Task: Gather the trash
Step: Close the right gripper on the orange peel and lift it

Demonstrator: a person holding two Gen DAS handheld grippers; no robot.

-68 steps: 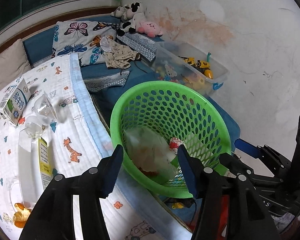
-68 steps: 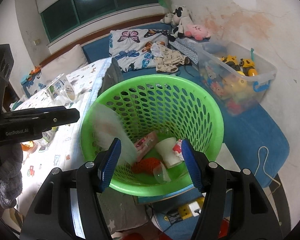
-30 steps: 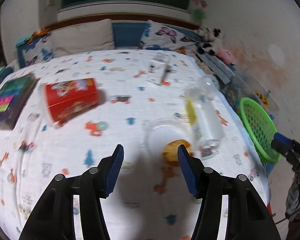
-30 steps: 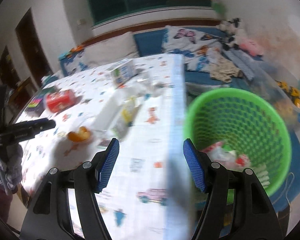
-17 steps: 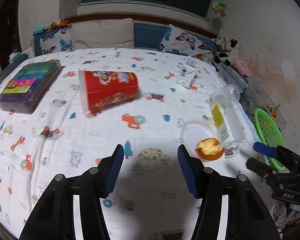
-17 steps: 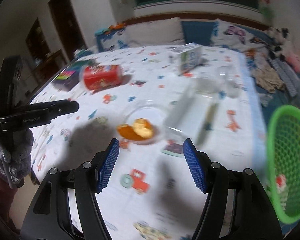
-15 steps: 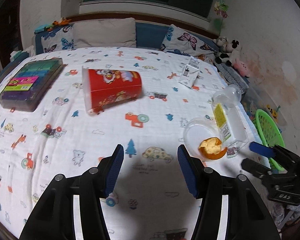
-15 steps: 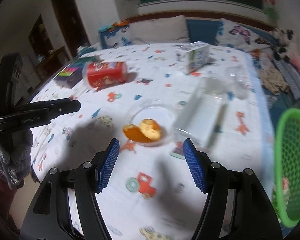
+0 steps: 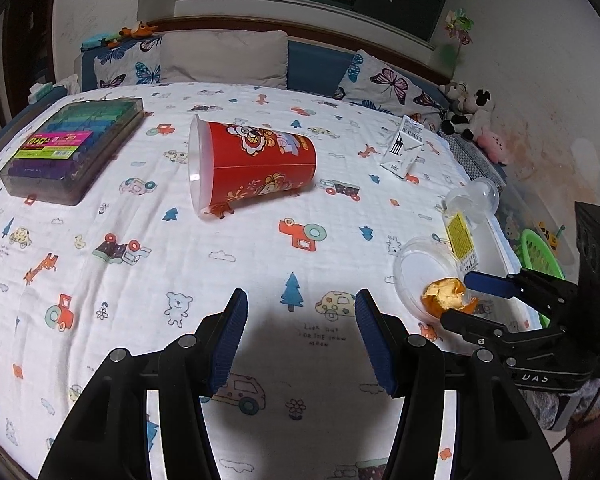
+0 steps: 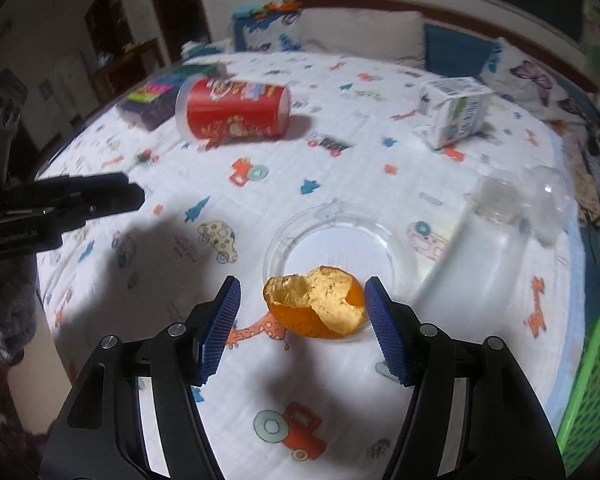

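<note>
Only the left wrist view shows the clear case of coloured markers (image 9: 74, 150) at the bed's far left. The right gripper (image 10: 302, 322), jaws half open, frames an orange peel (image 10: 314, 306) on a clear lid (image 10: 334, 240), untouched. The left gripper (image 9: 300, 334) hangs half open, empty. A red cup (image 9: 252, 166) lies tipped, contents unseen.

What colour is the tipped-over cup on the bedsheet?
Red with cartoon prints and a clear rim; the cup shows best in the left wrist view.

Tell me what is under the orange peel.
The orange peel sits on the near rim of a clear plastic lid lying on the printed sheet. The spot directly beneath it is covered.
</note>
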